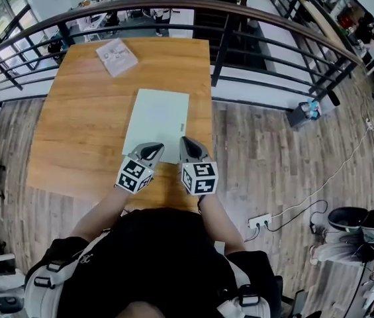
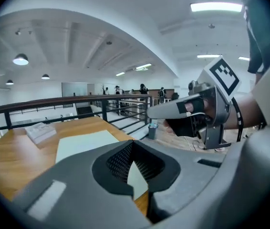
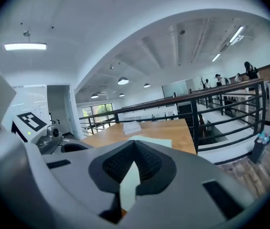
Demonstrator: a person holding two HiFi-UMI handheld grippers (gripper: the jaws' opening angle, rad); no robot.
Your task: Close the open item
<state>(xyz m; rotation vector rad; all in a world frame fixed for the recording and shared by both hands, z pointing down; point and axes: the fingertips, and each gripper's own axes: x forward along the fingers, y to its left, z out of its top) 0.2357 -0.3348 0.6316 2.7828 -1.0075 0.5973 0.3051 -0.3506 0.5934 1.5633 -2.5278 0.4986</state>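
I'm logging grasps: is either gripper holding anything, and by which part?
Nothing is held. The left gripper and right gripper are both shut and empty, over the near edge of the pale flat item.

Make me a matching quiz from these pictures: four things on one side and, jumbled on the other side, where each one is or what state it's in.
Things:
1. pale green flat rectangular case
2. white printed booklet
3. left tongs
4. dark grey bin

Place or state:
A. shut, holding nothing
B. far left part of the wooden table
C. closed, lying flat mid-table
D. on the floor by the railing

Pairs: 1-C, 2-B, 3-A, 4-D
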